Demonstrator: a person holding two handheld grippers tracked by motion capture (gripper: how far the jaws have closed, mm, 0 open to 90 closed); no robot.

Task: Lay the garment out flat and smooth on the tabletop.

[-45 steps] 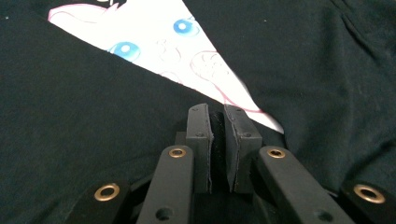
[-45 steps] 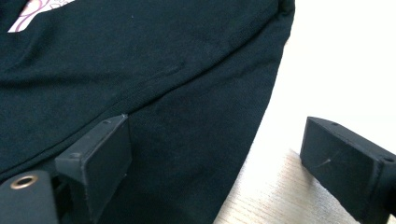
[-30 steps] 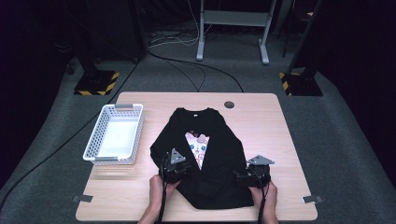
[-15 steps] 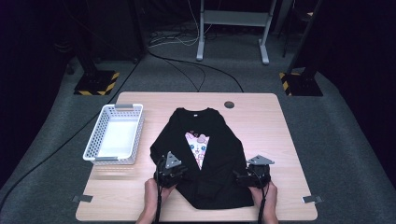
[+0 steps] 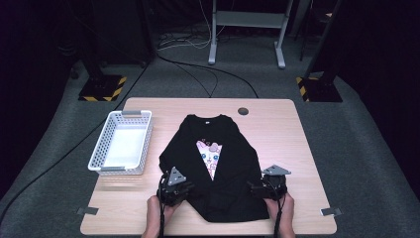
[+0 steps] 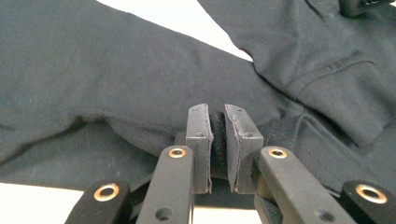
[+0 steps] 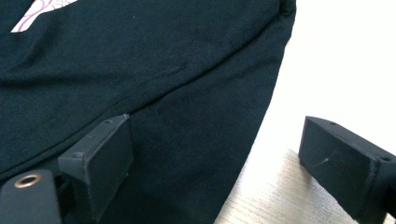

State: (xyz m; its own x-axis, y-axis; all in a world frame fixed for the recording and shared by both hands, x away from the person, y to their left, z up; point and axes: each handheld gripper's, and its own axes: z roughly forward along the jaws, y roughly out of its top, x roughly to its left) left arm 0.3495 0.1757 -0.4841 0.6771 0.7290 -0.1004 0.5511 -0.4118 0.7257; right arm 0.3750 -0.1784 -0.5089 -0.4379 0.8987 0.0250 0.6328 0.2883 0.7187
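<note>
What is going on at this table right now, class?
A person is working on a black shirt laid flat on the wooden table, a gripper in each hand. The left gripper is shut on a fold of the shirt's fabric. The right gripper stands open over the shirt's edge. A white basket sits to the left.

Bare table (image 5: 277, 124) is left open to the right of the black shirt (image 5: 223, 144). The left side is blocked by a white basket (image 5: 121, 144).
</note>
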